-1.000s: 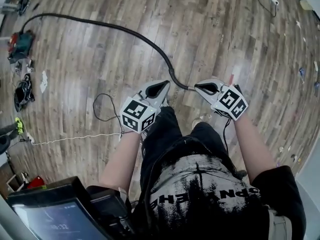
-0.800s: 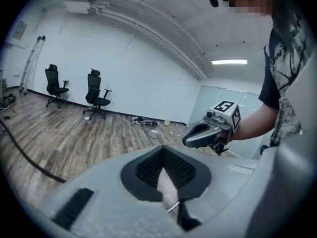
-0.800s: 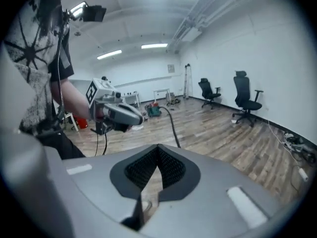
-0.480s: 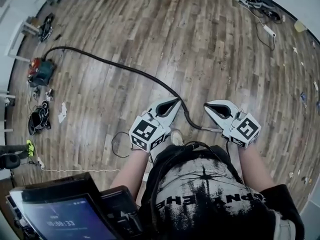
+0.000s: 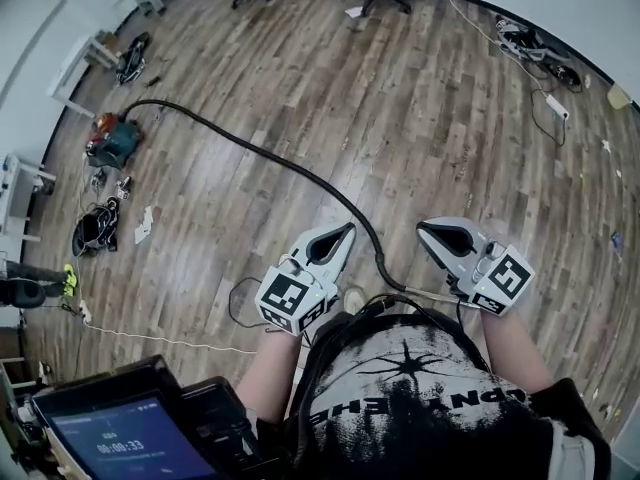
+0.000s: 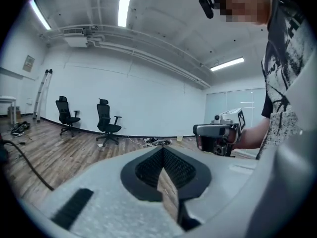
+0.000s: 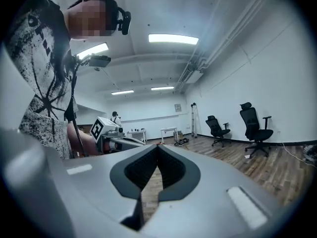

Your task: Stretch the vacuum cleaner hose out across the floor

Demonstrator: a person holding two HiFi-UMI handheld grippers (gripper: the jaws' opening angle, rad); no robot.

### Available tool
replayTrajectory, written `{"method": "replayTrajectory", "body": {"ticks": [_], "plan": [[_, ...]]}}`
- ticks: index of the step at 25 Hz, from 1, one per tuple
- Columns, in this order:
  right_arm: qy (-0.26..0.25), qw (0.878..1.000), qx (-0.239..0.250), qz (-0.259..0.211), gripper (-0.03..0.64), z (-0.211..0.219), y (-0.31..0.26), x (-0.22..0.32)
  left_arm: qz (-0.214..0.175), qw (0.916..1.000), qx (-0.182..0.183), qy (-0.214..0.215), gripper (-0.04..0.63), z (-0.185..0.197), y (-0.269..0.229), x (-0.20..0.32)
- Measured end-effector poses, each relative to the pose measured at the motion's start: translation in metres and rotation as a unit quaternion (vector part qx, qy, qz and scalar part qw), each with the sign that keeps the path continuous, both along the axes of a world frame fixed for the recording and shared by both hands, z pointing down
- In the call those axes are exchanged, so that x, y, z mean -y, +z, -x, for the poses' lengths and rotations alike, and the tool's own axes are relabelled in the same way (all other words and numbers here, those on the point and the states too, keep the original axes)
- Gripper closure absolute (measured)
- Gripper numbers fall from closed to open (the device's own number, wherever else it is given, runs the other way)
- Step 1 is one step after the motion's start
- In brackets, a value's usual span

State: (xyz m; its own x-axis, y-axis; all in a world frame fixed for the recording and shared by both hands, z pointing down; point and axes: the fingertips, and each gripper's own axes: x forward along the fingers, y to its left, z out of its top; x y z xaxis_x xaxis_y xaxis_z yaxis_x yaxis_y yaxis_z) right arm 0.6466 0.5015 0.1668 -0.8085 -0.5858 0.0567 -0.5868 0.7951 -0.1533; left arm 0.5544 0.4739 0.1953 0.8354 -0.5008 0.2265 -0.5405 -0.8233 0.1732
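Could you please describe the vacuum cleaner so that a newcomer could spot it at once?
Look along the far left side of the wooden floor. Among the cable tangles there, the vacuum cleaner is the only teal-and-red box, and the thick black hose ends at it.

Illumination is bright and even, supplied by long white ceiling light strips (image 6: 125, 4) and a rectangular white ceiling panel (image 7: 173, 38). The brown wood-plank floor (image 5: 420, 118) carries pale sheen and soft, faint shadows. All views bow strongly toward the edges. Both gripper views have black, rounded corners.
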Motion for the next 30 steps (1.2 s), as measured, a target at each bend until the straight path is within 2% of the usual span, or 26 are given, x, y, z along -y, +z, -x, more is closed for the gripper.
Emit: {"method": "replayTrajectory", "body": {"ticks": [4, 10, 14, 16, 22, 30], "plan": [[-0.038, 0.999, -0.014, -0.005, 0.61, -0.018, -0.006, -0.021, -0.015, 0.9992, -0.005, -0.037, 0.595, -0.017, -0.014, -0.027], [-0.069, 0.996, -0.05, -0.01, 0.609, -0.054, 0.002, -0.048, -0.028, 0.996, 0.001, -0.084, 0.595, -0.047, -0.016, -0.064], [-0.09, 0.995, -0.049, -0.011, 0.611, -0.064, -0.002, -0.049, -0.028, 0.9936, 0.01, -0.109, 0.595, -0.058, -0.017, -0.068], [-0.099, 0.994, -0.054, -0.014, 0.61, -0.064, -0.005, -0.045, -0.02, 0.9926, 0.0, -0.12, 0.595, -0.063, -0.02, -0.063], [-0.103, 0.991, -0.082, -0.008, 0.61, -0.058, 0.009, -0.03, -0.026, 0.9922, -0.009, -0.121, 0.594, -0.069, -0.027, -0.049], [-0.121, 0.988, -0.092, -0.017, 0.611, -0.051, 0.012, -0.034, -0.04, 0.991, 0.003, -0.127, 0.595, -0.071, -0.032, -0.054]]}}
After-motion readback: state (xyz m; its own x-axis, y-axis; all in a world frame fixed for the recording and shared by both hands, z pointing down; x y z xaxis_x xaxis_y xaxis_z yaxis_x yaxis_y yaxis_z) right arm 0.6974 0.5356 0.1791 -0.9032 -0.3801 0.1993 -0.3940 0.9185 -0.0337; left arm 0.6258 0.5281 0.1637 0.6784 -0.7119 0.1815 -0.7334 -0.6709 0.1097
